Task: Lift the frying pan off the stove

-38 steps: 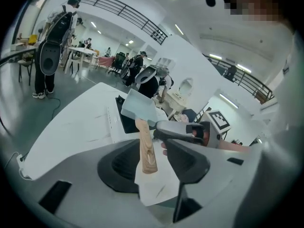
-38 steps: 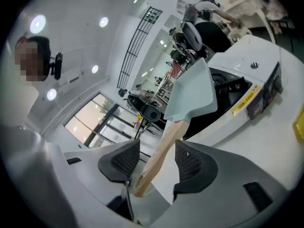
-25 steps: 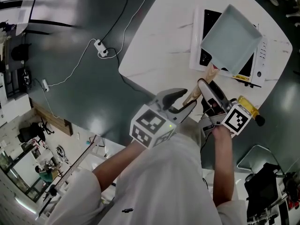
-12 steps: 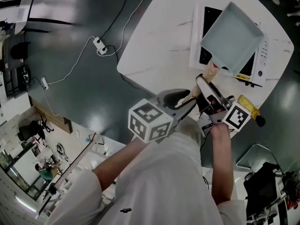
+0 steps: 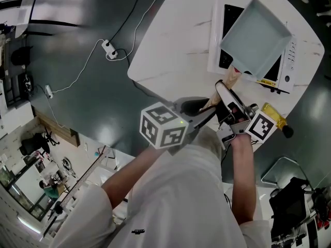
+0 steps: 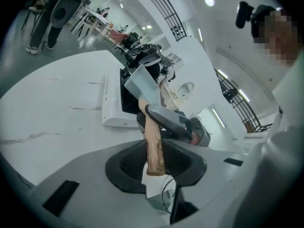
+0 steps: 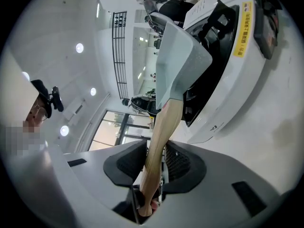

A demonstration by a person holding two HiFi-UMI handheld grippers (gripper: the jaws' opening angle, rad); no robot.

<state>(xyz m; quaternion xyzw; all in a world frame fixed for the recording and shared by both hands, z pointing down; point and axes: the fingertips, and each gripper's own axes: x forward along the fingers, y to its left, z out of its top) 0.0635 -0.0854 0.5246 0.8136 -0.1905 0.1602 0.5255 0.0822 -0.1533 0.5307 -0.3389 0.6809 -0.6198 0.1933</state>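
**Both hand-held grippers on the pan handle, pan on the stove**

Head view: the square, pale blue-grey frying pan (image 5: pixel 256 37) sits on the dark glass of the white stove (image 5: pixel 215 50), at the far side of the white tabletop (image 5: pixel 170 50). The pan's inside shows only its own smooth bottom. Its wooden handle (image 5: pixel 233 78) slants back toward me, over the tabletop's near edge. My left hand-held gripper (image 5: pixel 207 111) meets the handle's near end. My right hand-held gripper (image 5: pixel 223 93) reaches along the handle from the other side, closer to the pan. A yellow object (image 5: pixel 274 118) with a dark end lies near the tabletop edge, just beside my right marker cube.

Left gripper view: my jaws have just been closing, and the handle (image 6: pixel 153 137) stands between them. The dark pads (image 6: pixel 183 163) pinch its tip. Just beyond, the grey jaw of my right hand-held gripper (image 6: pixel 173 125) crosses the same handle. Farther up, the pan (image 6: pixel 142 84) rests on the stove (image 6: pixel 111 103).

Right gripper view: these jaws have just been closing too. They are clamped on the handle (image 7: pixel 161 137), which runs between the ribbed pads (image 7: pixel 178 163) and up to the pan (image 7: pixel 178 65). The pan lies over the stove's black top, beside a yellow label (image 7: pixel 245 30) on the stove's white rim.
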